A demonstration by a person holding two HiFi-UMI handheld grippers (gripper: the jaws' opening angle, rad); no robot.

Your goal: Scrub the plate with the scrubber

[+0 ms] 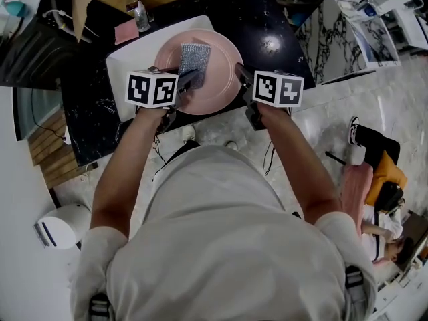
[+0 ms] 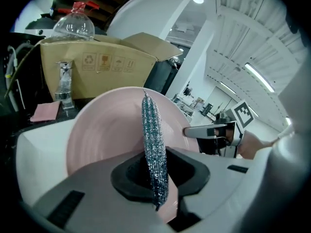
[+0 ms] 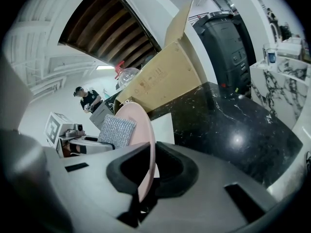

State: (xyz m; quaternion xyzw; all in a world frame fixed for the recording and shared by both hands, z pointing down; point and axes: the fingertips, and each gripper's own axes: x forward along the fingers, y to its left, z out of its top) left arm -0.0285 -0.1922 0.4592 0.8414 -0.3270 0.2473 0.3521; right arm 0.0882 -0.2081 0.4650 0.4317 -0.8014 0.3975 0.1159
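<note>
A pink plate (image 1: 214,79) is held tilted above a white tray (image 1: 124,69) on the black counter. My right gripper (image 1: 245,80) is shut on the plate's right rim (image 3: 147,144). A silver glittery scrubber (image 1: 193,59) lies flat against the plate's face, and my left gripper (image 1: 184,83) is shut on its near end. In the left gripper view the scrubber (image 2: 154,149) stands edge-on between the jaws with the plate (image 2: 107,130) behind it. The right gripper view shows the scrubber (image 3: 117,131) pressed on the plate's left side.
A cardboard box (image 2: 97,64) and a clear plastic bottle (image 2: 73,25) stand behind the tray. A pink cloth (image 1: 126,32) lies on the black marble counter (image 1: 267,25). A white marbled unit (image 1: 348,39) stands to the right. A person sits on the floor at lower right (image 1: 378,199).
</note>
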